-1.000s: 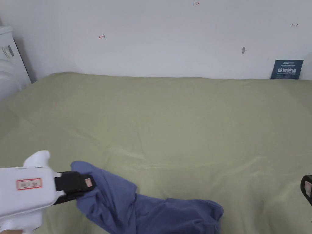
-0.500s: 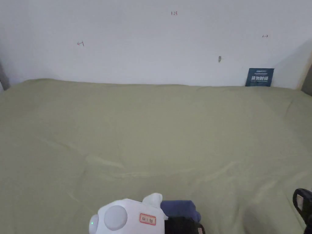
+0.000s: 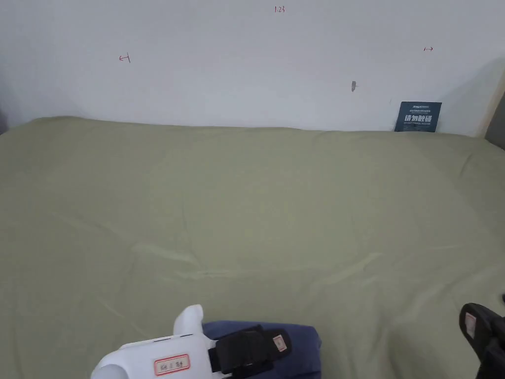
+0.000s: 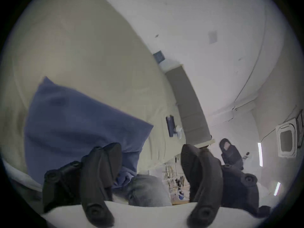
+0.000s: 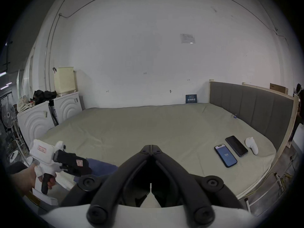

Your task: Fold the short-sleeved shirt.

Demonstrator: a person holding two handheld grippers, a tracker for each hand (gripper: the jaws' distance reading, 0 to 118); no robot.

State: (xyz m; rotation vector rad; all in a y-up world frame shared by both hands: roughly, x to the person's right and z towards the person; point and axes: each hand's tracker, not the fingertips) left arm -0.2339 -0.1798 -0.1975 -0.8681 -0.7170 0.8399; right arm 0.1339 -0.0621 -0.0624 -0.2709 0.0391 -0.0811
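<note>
**Blue shirt bundled under my left tool**

I see the shirt (image 3: 301, 345) bunched at the bed's (image 3: 246, 197) near edge, directly beneath my left tool (image 4: 150, 159), whose jaws are spread with one resting against the cloth. My right tool (image 5: 150, 146) is pressed together, well apart from it.

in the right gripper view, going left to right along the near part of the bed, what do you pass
left gripper → blue shirt → right gripper → lit phone → dark phone → white controller
</note>
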